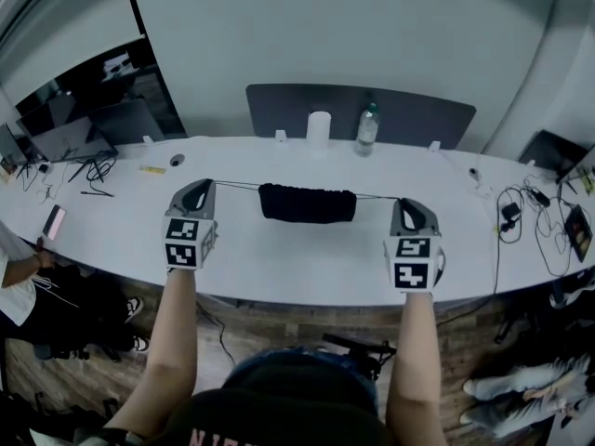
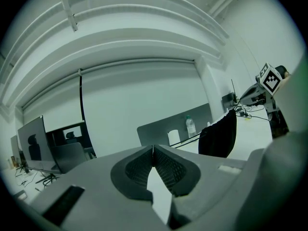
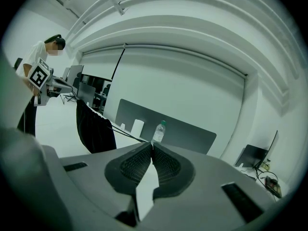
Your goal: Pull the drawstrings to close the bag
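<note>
On the worktop (image 1: 279, 263), the left tool (image 1: 206, 186), left of the black bag (image 1: 307, 203), is clamped on the left drawstring (image 1: 238, 186). Right of the bag, the right tool (image 1: 402, 203) pinches the right drawstring (image 1: 376, 197).

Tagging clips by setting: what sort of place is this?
Probably an office or lab: a long white desk with a grey divider panel, monitors and loose cables.

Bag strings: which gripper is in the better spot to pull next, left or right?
Probably a tie. The left gripper and right gripper are each shut on a taut drawstring, with the bunched black bag midway between them.
</note>
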`<action>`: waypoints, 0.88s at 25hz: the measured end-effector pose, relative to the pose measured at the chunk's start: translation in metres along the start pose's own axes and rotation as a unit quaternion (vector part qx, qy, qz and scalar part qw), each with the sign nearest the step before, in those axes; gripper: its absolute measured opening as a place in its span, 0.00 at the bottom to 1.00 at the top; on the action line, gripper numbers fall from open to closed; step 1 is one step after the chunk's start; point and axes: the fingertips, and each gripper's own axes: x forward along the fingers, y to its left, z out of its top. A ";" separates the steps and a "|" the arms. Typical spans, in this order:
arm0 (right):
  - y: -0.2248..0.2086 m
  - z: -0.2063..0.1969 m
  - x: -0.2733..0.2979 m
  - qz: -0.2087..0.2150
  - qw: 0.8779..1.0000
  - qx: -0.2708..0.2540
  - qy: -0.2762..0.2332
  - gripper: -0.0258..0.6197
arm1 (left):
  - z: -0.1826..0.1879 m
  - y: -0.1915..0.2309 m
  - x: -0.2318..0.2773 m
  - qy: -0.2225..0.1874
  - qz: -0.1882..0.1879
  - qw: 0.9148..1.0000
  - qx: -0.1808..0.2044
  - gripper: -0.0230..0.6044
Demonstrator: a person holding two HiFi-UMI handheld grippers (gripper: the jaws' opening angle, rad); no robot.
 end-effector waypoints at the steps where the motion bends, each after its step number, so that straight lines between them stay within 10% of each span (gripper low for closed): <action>1: -0.001 0.000 0.000 -0.002 1.000 0.000 0.000 0.05 | 0.000 0.001 0.000 0.002 0.001 1.000 -0.001 0.05; 22: -0.031 -0.007 -0.007 -0.018 1.000 0.003 0.008 0.05 | 0.004 0.012 -0.004 0.004 0.033 0.999 0.001 0.05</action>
